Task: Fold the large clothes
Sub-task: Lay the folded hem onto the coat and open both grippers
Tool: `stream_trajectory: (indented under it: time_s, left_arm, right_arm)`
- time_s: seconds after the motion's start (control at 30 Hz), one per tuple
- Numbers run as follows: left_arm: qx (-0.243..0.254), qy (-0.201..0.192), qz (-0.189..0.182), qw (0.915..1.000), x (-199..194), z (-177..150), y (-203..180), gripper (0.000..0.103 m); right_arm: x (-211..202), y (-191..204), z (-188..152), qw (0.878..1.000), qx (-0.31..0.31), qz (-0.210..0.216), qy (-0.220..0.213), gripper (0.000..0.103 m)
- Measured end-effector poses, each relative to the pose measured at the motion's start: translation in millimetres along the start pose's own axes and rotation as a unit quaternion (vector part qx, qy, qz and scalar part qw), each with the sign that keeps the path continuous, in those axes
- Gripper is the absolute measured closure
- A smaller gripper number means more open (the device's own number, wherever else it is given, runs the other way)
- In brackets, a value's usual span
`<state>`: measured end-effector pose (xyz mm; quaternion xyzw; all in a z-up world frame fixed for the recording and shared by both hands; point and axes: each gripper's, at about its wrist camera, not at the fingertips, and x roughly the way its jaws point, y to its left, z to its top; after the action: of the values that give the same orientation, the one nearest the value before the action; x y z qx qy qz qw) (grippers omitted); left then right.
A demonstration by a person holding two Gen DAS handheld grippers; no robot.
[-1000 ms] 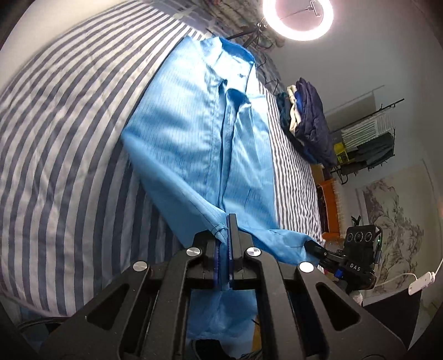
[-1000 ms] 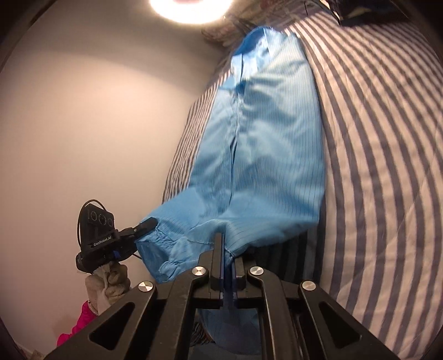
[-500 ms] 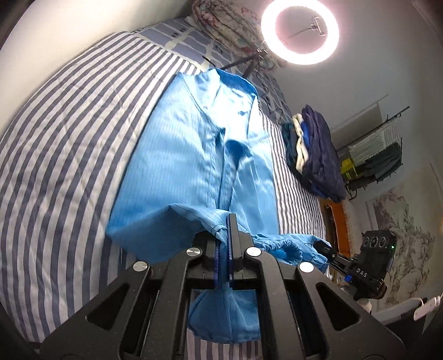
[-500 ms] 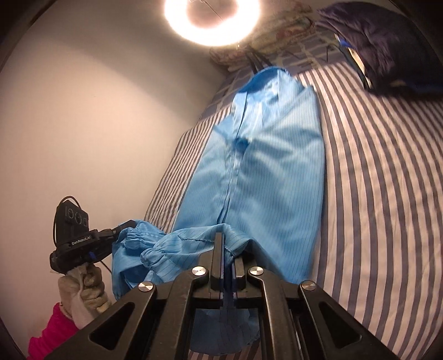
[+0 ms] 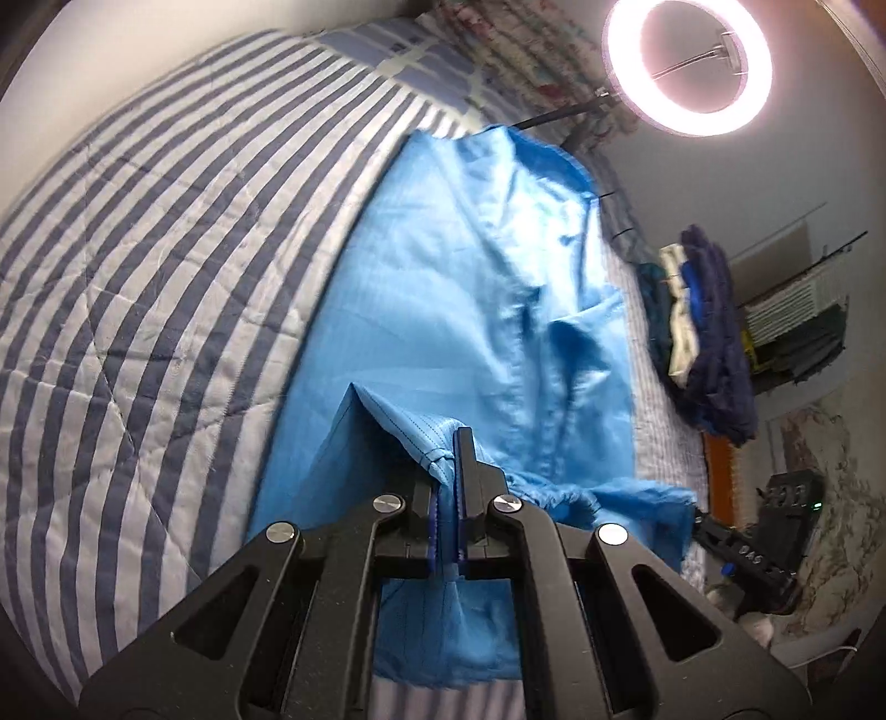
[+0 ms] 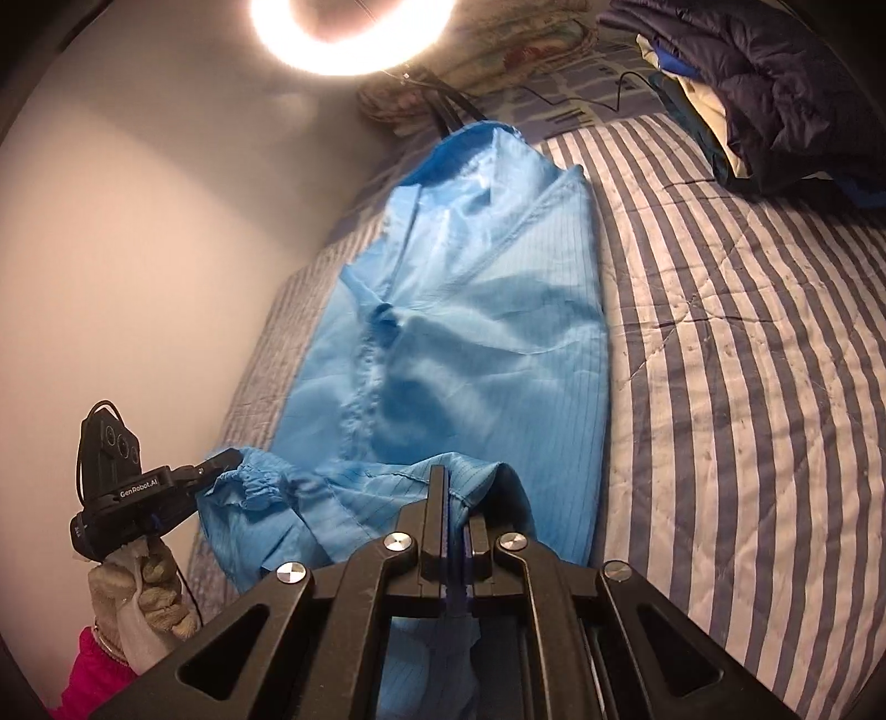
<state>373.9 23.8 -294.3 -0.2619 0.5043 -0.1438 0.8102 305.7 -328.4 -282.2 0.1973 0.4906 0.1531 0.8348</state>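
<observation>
- Left claw (image 5: 455, 443) is clamped tight on the hem of the blue garment (image 5: 476, 310). I can see the fabric pinched right between the pads, with a fold peaking up just left of the fingers.
- Right claw (image 6: 451, 487) is the same deal, pads pressed together on another bit of that hem, and the cloth bunches up around the fingertips.
- The garment itself lies lengthwise on the bed (image 5: 138, 288), collar end at the far side near the ring light (image 5: 686, 61). The near end is lifted off the striped quilt (image 6: 747, 360) where my two claws hold it.
- An elastic cuff of a sleeve hangs scrunched between the two claws. In the right view it's sitting right at the tip of the left claw (image 6: 219, 462).
- From the right view I can see the gloved hand (image 6: 138, 587) gripping the left tool, with a bright pink sleeve (image 6: 94, 675) below it.
- From the left view the other tool shows up dark at the lower right, at the garment's frilly edge.
- Containers: honestly not much. There's a wire rack thing (image 5: 797, 332) off to the far right with stuff piled in it, but it's too blurry for me to say what.
- A stack of folded clothes (image 6: 764, 83), dark navy on top with a cream layer showing, sits on the bed well apart from the blue garment.
- A floral pillow or blanket (image 5: 526, 50) lies crumpled at the head of the bed.
</observation>
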Motion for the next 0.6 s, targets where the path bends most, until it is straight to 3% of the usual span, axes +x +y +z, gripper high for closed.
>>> stream_trajectory:
  time_s: [0.23,0.27,0.33,0.37,0.4,0.43,0.5,0.6]
  left_arm:
    - [-0.003,0.015,0.013,0.9998,18,0,18,0.101]
    - [-0.005,0.017,0.015,0.9997,18,1,18,0.096]
    - [-0.012,0.02,0.009,0.9997,15,3,17,0.086]
    - [-0.012,0.018,0.007,0.9997,12,5,16,0.078]
    - [-0.012,0.017,0.006,0.9998,9,6,14,0.066]
    - [-0.011,0.012,0.006,0.9998,4,9,12,0.061]
    - [-0.012,-0.005,0.002,0.9999,-12,13,8,0.049]
    - [-0.004,-0.025,-0.01,0.9996,-34,17,2,0.049]
  right_arm:
    - [24,-13,0,0.999,0.005,-0.036,0.024,0.101]
    - [25,-14,-1,0.999,0.007,-0.039,0.026,0.1]
    - [25,-17,-2,0.999,0.013,-0.036,0.027,0.09]
    - [22,-18,-2,0.999,0.016,-0.032,0.024,0.078]
    - [15,-18,-1,0.999,0.02,-0.03,0.017,0.071]
    - [7,-18,0,0.999,0.02,-0.029,0.01,0.067]
    - [-11,-17,2,0.999,0.021,-0.032,-0.007,0.033]
    - [-43,-19,4,0.998,0.027,-0.028,-0.045,0.03]
